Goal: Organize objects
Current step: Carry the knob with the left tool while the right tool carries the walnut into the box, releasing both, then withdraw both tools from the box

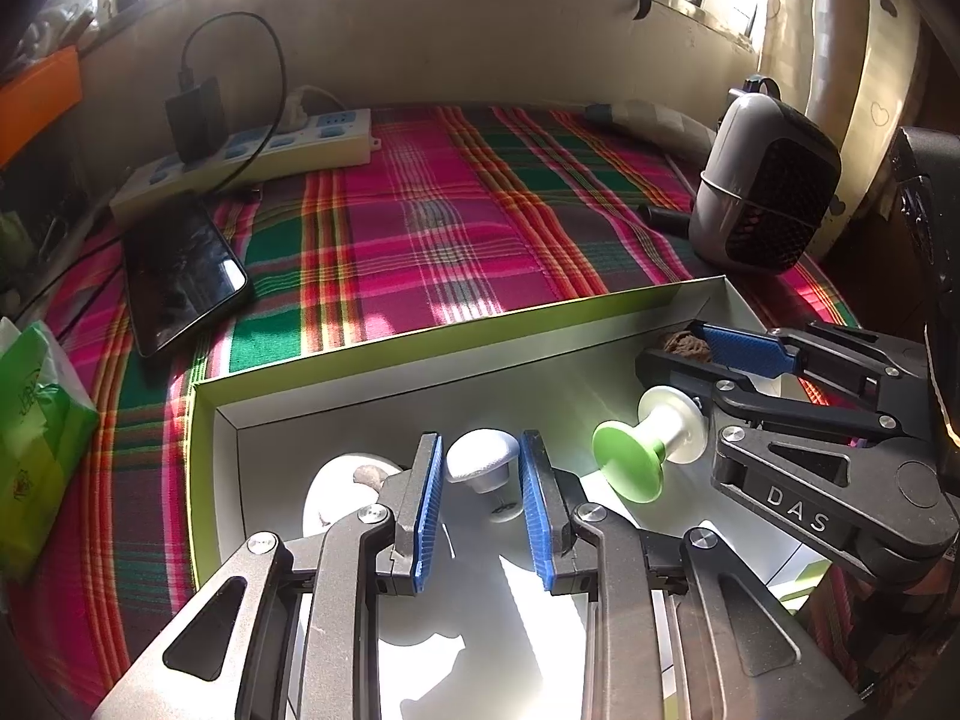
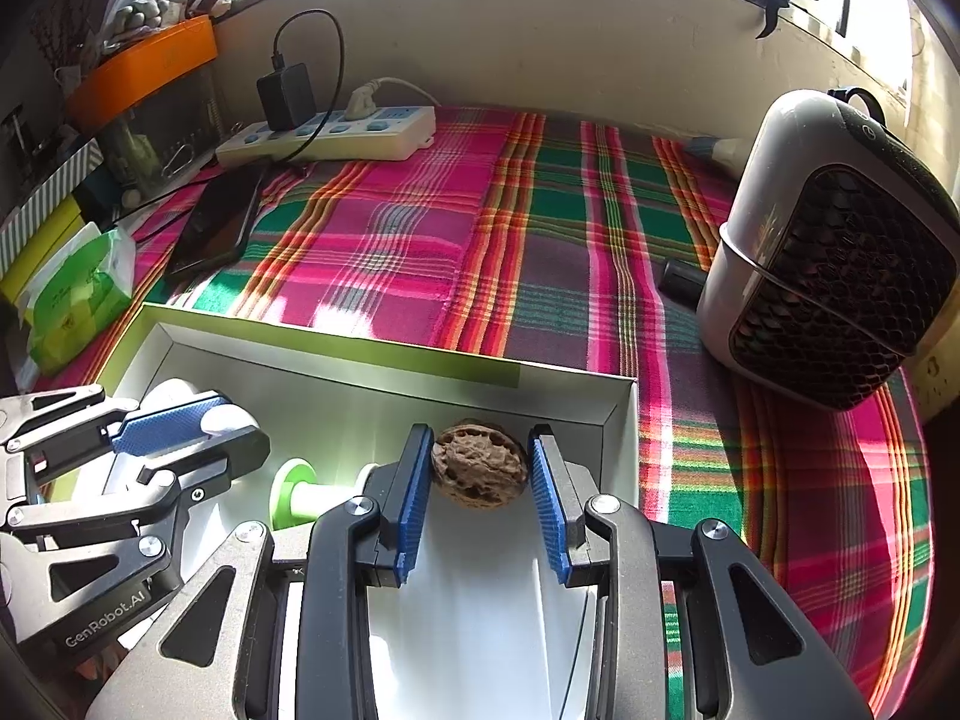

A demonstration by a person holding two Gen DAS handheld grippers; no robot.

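An open shallow box [image 1: 420,342], white inside and lime green outside, lies on a plaid cloth. In the left wrist view my left gripper [image 1: 481,438] stands over the box floor with a white mushroom-shaped knob [image 1: 483,459] between its blue pads; thin gaps show on both sides, so it is open. My right gripper [image 2: 480,432] is shut on a brown walnut [image 2: 480,471], low over the box's far right corner [image 2: 618,414]. A green and white spool [image 1: 642,450] lies on its side between the two grippers. A white round piece [image 1: 336,492] with a small stone lies at the box's left.
Beyond the box on the cloth [image 1: 450,210] lie a dark phone [image 1: 180,276] and a white power strip [image 1: 252,156] with a black charger. A grey fan heater [image 2: 834,252] stands at the right, a green tissue pack [image 1: 36,450] at the left.
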